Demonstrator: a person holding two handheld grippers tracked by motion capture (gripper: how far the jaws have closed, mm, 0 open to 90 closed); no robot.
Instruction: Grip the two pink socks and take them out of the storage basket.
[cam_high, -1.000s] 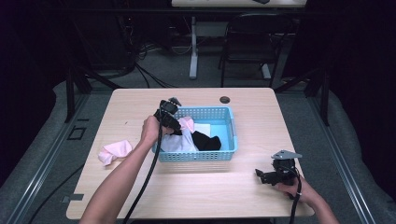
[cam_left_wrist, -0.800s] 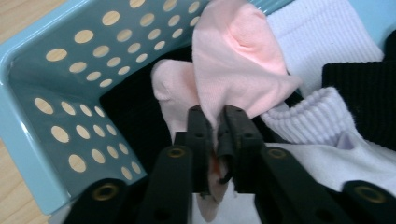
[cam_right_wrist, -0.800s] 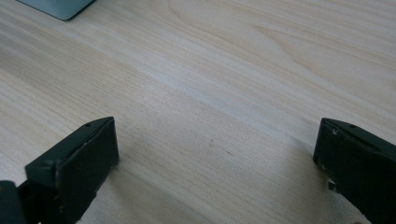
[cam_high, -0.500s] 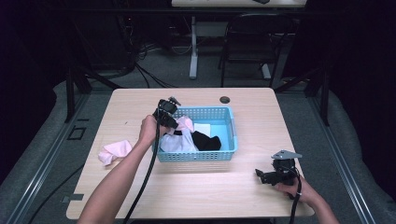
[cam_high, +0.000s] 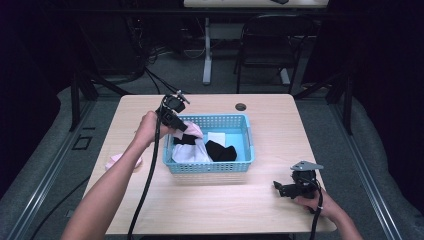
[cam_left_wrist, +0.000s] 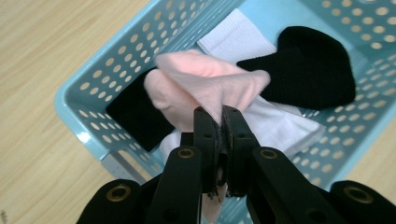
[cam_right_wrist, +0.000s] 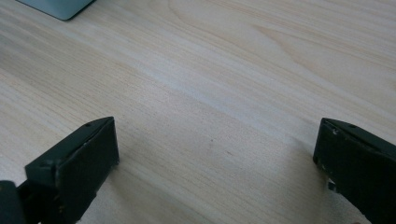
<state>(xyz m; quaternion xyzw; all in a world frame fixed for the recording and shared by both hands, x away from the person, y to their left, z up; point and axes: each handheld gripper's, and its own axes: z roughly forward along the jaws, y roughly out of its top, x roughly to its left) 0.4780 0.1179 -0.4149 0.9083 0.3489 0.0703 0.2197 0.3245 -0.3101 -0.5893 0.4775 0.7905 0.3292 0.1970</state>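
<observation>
Left gripper (cam_left_wrist: 219, 140) pinches a pink sock (cam_left_wrist: 205, 86) over the basket (cam_high: 210, 167), centre frame (right gripper (cam_right_wrist: 215, 172) gapes, idle); thin bite could slip.

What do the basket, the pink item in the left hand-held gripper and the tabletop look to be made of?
Basket: likely moulded plastic, glossy light blue, perforated walls. Pink item: soft knit fabric, probably a sock, creased where the left hand-held gripper pinches it. Tabletop: pale wood or wood-look laminate, visible grain.
</observation>
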